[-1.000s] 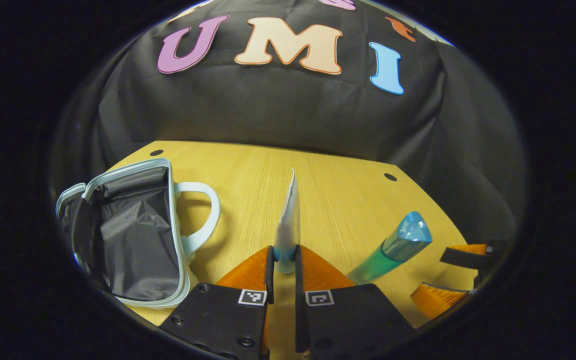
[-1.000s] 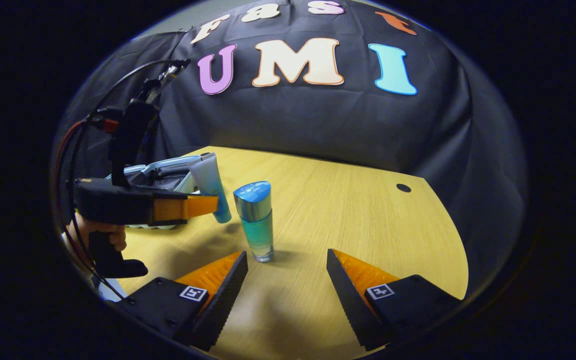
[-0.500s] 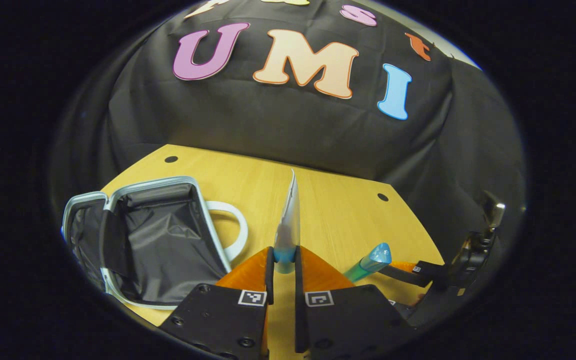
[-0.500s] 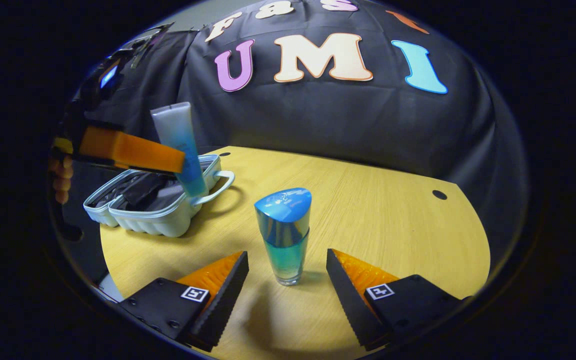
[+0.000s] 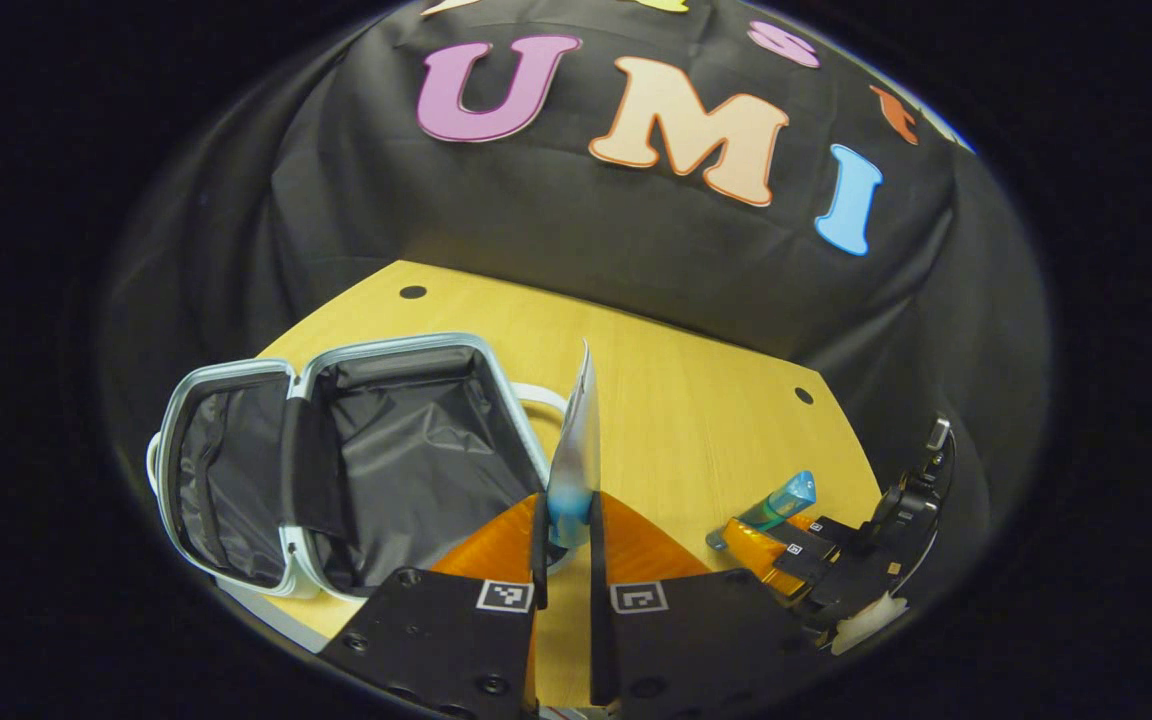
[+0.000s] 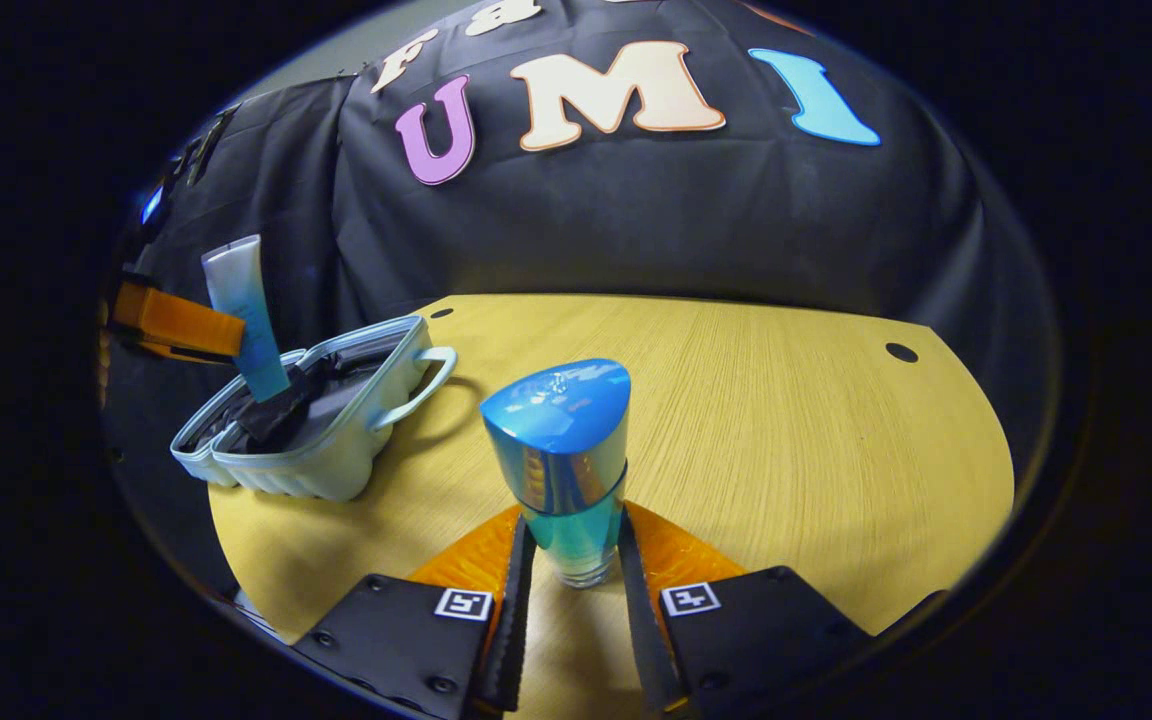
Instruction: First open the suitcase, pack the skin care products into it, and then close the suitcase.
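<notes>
the left gripper (image 5: 566, 540) is carrying a squeeze tube (image 5: 576, 450) pinched by its lower end between both fingers, and over the last second it has been travelling from beside the suitcase (image 5: 336, 460) to above it: in the right gripper view the tube (image 6: 246, 320) is now hanging with its cap end just over the black-lined interior, where half a second ago it was still held higher, near the looped handle (image 6: 426, 385). the suitcase is lying open on the tabletop (image 6: 786, 430), both halves spread flat, with nothing packed inside as far as the lining shows. meanwhile the right gripper (image 6: 571, 590) has been closing; its fingers were spread wide on either side of the blue-capped bottle (image 6: 566, 460) a moment ago and are now pressing against the bottle's lower body, which is standing upright on the tabletop, well apart from the suitcase. in the left gripper view the same bottle (image 5: 776, 500) is showing small, held by the right gripper. so the opening step is done, the first product looks about ready to be released into the case, and the second is being grasped for its own trip; closing is yet to come.
</notes>
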